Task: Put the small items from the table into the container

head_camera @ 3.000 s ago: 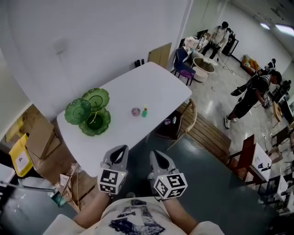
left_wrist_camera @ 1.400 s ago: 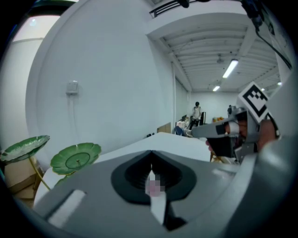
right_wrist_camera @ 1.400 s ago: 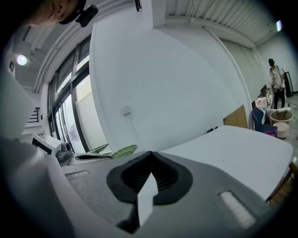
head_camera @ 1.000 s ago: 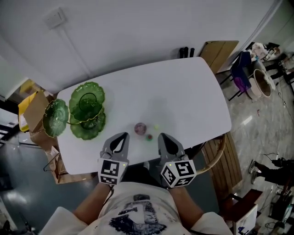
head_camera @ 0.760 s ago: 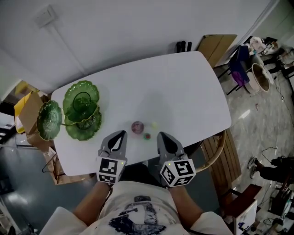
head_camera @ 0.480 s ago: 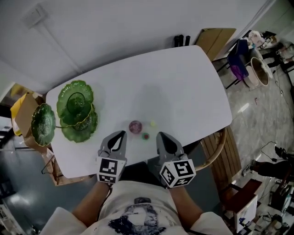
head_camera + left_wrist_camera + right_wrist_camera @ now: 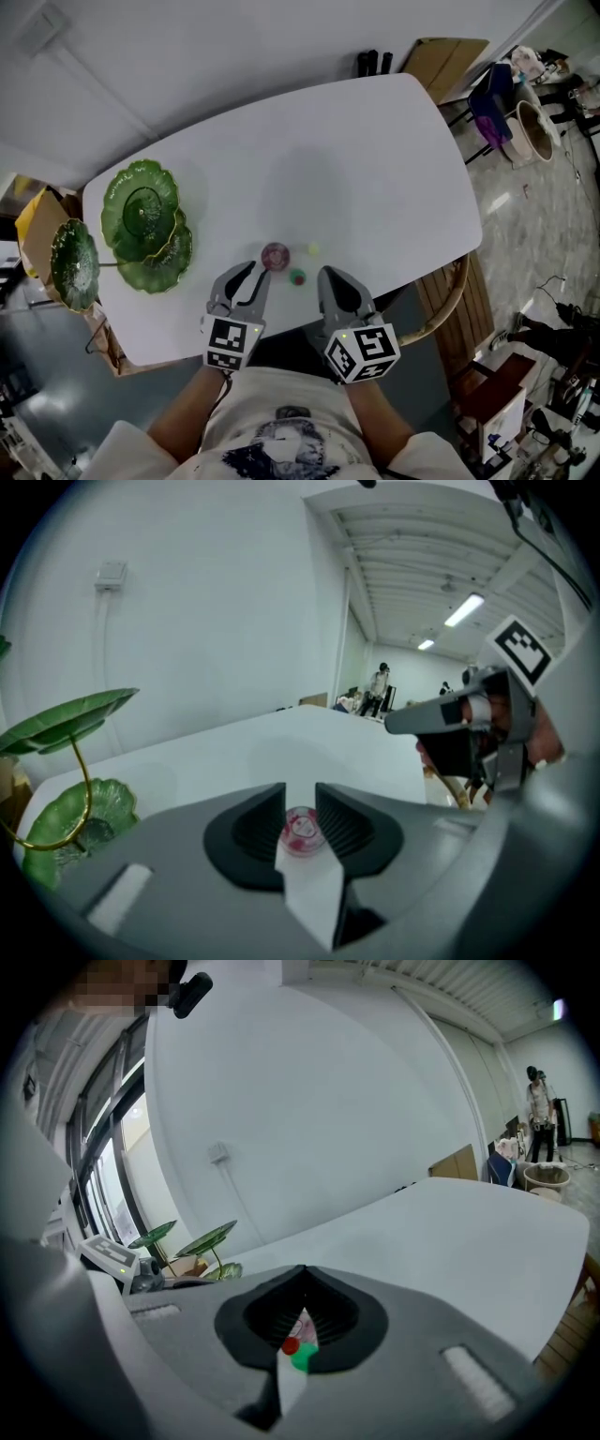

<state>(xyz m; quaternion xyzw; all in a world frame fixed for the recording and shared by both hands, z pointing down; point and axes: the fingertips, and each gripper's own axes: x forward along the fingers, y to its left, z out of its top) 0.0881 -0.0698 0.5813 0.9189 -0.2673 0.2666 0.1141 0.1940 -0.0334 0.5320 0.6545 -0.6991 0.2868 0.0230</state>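
L gripper [image 7: 249,279] hangs low over the near edge of the white table [image 7: 375,159], jaws partly apart & opening. Pink round item [image 7: 275,254] sits on the table just beyond the tips, lined up w/ the gap; pads not on it. R gripper [image 7: 335,279] has its jaws clenched together, nothing held. Small green item [image 7: 297,277] w/ a red top lies on the table near its tips, btwn the two grippers. Tiny yellowish item [image 7: 313,249] lies near the pink one. Green tiered dish [image 7: 141,202] stands at the table's left end, well apart from the items.
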